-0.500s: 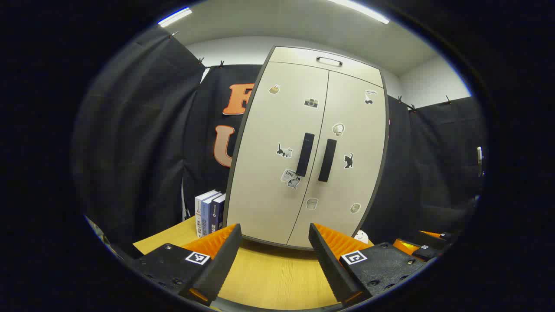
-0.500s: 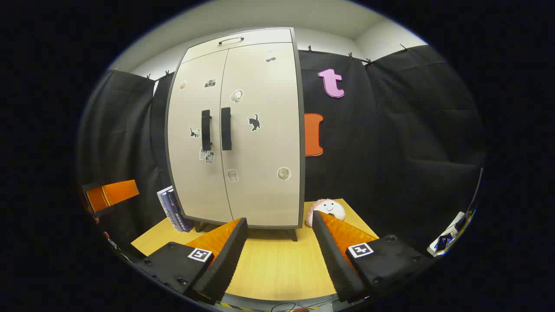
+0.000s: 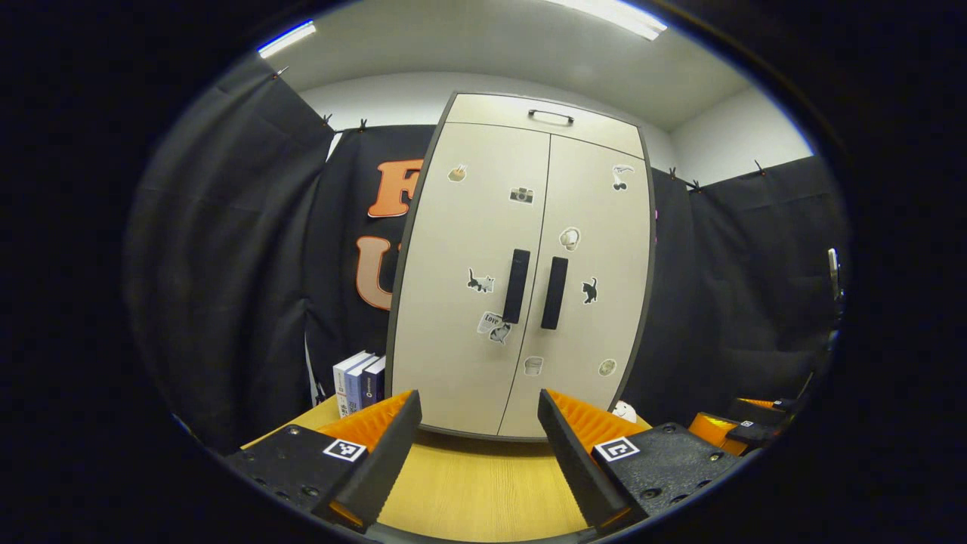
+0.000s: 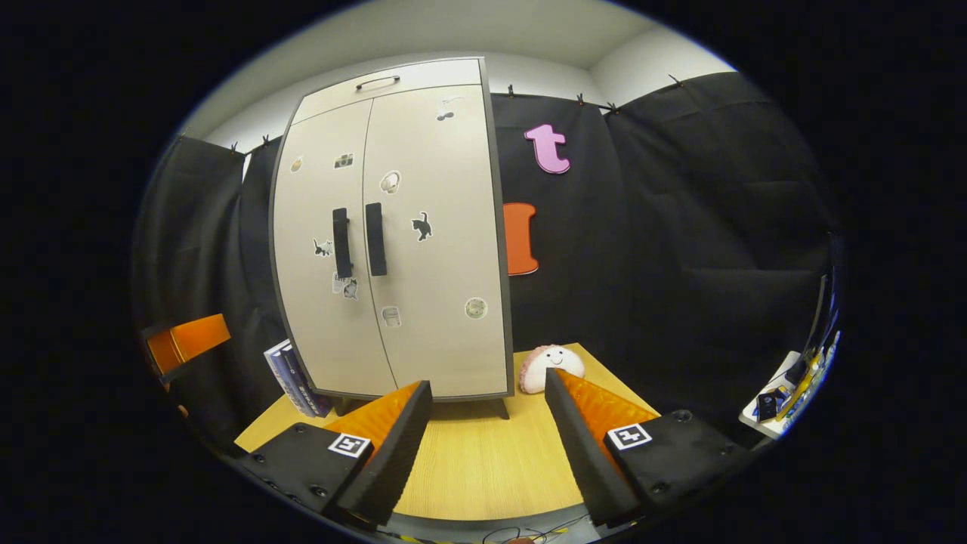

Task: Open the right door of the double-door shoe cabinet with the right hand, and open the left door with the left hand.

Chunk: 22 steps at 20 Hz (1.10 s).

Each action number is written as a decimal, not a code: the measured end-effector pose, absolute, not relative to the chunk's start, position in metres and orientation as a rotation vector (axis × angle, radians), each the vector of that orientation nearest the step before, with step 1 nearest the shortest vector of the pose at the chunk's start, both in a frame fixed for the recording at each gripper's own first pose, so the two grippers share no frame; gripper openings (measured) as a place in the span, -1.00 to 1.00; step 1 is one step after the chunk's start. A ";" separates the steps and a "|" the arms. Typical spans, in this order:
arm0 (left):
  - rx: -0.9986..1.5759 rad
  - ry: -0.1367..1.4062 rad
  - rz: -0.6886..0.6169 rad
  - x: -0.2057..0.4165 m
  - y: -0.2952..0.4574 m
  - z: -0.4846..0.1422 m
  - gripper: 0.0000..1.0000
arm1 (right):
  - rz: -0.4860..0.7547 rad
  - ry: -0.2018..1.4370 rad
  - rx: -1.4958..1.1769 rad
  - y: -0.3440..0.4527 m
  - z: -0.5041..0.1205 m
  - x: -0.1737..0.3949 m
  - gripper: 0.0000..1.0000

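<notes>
Approach stage: shoe cabinet [image 4: 393, 242] stands on the counter [image 4: 483, 453], both doors closed. Your right hand-held gripper [image 4: 487, 446] and left hand-held gripper [image 3: 476, 453] are spread apart, empty, well short. Next, bring the right one to the right door handle [image 4: 375, 239].

One shoe cabinet [image 3: 521, 264], two closed doors [image 3: 468, 279], two dark upright handles [image 3: 517, 276], one top handle [image 3: 551, 115], nine stickers [image 3: 479, 282] on the doors, three upright books [image 3: 356, 381], one plush toy [image 4: 550, 366], one wooden table [image 3: 468, 491], two grippers [image 3: 476, 453]
</notes>
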<state>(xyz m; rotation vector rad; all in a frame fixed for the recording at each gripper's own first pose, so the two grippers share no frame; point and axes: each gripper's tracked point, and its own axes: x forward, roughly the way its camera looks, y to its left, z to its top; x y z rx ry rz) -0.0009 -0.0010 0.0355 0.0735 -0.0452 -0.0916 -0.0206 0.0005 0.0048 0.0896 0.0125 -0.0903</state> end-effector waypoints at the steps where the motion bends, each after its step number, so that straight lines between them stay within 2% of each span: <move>1: 0.069 -0.043 -0.095 0.000 0.000 0.037 0.89 | -0.091 0.018 0.095 0.004 0.002 -0.021 0.96; 14: 0.048 0.008 -0.174 0.027 -0.011 0.025 0.89 | -0.149 0.025 0.064 0.009 0.007 -0.015 0.95; 16: 0.046 0.017 -0.171 0.026 -0.010 0.024 0.83 | -0.132 0.031 0.056 0.016 0.008 -0.014 0.95; 17: 0.045 0.016 -0.168 0.026 -0.009 0.024 0.89 | -0.121 0.025 0.054 0.020 0.012 -0.013 0.95; 22: 0.042 0.013 -0.149 0.025 0.002 0.026 0.89 | -0.070 -0.043 0.016 0.044 0.053 0.005 0.95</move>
